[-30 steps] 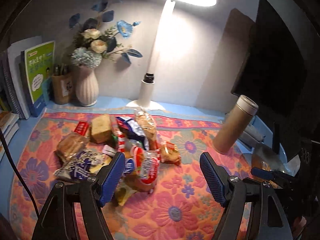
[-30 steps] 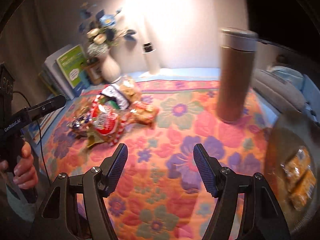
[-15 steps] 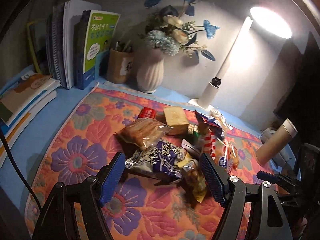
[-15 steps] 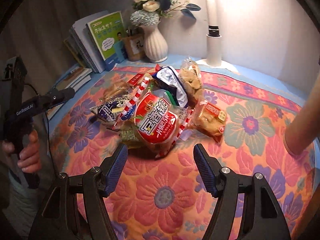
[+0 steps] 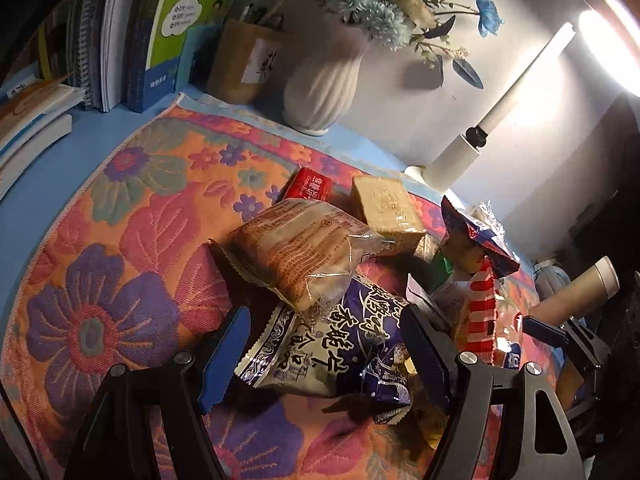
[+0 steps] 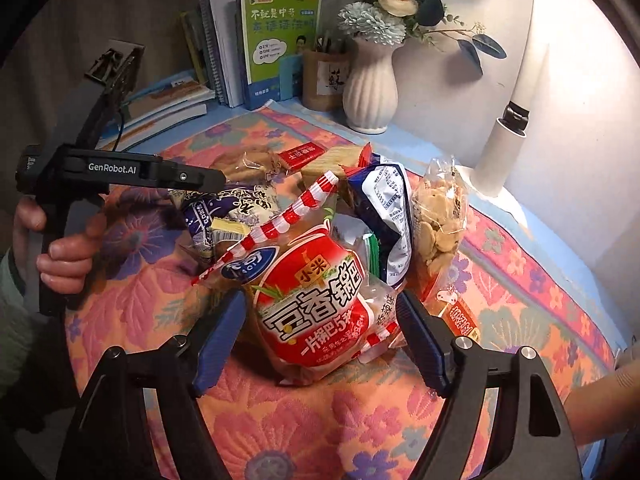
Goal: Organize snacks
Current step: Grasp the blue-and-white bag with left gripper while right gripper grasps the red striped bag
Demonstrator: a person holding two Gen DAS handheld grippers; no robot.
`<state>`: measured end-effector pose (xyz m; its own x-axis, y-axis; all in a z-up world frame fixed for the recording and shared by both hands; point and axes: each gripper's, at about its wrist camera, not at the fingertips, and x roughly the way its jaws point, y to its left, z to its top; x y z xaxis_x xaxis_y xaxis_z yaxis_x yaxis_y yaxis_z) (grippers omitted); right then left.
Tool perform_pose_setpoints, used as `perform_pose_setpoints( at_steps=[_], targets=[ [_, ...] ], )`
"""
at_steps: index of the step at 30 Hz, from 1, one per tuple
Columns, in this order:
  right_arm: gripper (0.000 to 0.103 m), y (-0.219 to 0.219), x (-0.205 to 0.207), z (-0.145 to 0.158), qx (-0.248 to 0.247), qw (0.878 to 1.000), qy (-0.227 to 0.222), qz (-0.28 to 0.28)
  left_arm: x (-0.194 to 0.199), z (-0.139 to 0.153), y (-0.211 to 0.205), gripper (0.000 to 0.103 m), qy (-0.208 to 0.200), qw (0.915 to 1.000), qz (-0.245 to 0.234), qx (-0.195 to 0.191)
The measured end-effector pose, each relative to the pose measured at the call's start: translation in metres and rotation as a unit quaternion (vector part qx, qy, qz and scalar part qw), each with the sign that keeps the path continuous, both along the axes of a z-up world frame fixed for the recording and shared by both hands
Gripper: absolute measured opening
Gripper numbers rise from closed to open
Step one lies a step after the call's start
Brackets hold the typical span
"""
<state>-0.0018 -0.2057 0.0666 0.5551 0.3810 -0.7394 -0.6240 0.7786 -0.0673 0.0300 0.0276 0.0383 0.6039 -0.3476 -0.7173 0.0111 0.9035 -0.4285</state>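
Observation:
A pile of snack packets lies on a flowered cloth (image 5: 120, 240). My left gripper (image 5: 324, 344) is open, its fingers either side of a purple-and-white bag (image 5: 328, 344), just below a clear packet of brown cake (image 5: 296, 248). A tan wrapped block (image 5: 384, 212) and a small red packet (image 5: 310, 186) lie behind. My right gripper (image 6: 320, 336) is open, its fingers flanking a big red rice-crisp bag (image 6: 316, 304). A blue-white bag (image 6: 388, 216) and a clear bag of round biscuits (image 6: 440, 220) stand behind it. The left gripper also shows in the right wrist view (image 6: 212, 179).
A white ribbed vase of flowers (image 6: 370, 84), a brown pen holder (image 6: 322, 80) and upright books (image 6: 276, 44) line the back. A white lamp (image 6: 508, 140) stands at the right rear. A tan flask (image 5: 580, 292) stands at the cloth's right side.
Both grippers have moved in close to the pile. The left swung towards the pile's left side and now straddles the purple bag; the right now straddles the red bag.

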Motion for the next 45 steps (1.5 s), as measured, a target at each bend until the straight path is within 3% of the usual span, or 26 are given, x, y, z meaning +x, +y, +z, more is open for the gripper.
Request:
perform_pose_setpoints(
  at_steps=[9, 14, 15, 17, 19, 21, 26, 36, 45],
  targets=[
    [0.089, 0.004, 0.017, -0.017, 0.018, 1.000, 0.018, 0.017, 0.015, -0.021, -0.009, 0.081, 0.012, 0.9997, -0.016, -0.012],
    [0.088, 0.012, 0.014, -0.020, 0.016, 1.000, -0.005, 0.014, 0.011, -0.021, -0.016, 0.081, 0.012, 0.9995, -0.028, -0.009],
    [0.084, 0.013, 0.013, -0.021, 0.019, 1.000, -0.009, 0.015, 0.009, -0.021, -0.017, 0.080, 0.012, 0.9995, -0.029, -0.009],
    [0.064, 0.012, 0.008, -0.019, 0.031, 0.999, -0.014, 0.026, 0.005, -0.021, -0.017, 0.072, 0.012, 0.9995, -0.027, -0.013],
    [0.057, 0.013, 0.003, -0.015, 0.031, 0.999, -0.022, 0.024, 0.000, -0.021, -0.015, 0.054, 0.016, 0.9990, -0.029, -0.031],
    [0.055, 0.011, 0.001, -0.013, 0.038, 0.999, -0.018, 0.025, -0.006, -0.020, -0.014, 0.044, 0.014, 0.9983, -0.033, -0.045],
    [0.052, -0.002, -0.018, -0.001, 0.069, 0.997, -0.013, 0.017, -0.031, -0.004, -0.016, 0.038, -0.004, 0.9993, -0.029, -0.024],
    [0.052, -0.039, -0.079, 0.044, 0.101, 0.993, -0.055, -0.028, -0.087, 0.043, -0.015, 0.037, -0.055, 0.9971, -0.032, -0.041],
    [0.052, -0.091, -0.115, 0.078, 0.107, 0.986, -0.076, -0.107, -0.117, 0.096, -0.061, 0.037, -0.104, 0.9907, -0.076, -0.043]
  ],
)
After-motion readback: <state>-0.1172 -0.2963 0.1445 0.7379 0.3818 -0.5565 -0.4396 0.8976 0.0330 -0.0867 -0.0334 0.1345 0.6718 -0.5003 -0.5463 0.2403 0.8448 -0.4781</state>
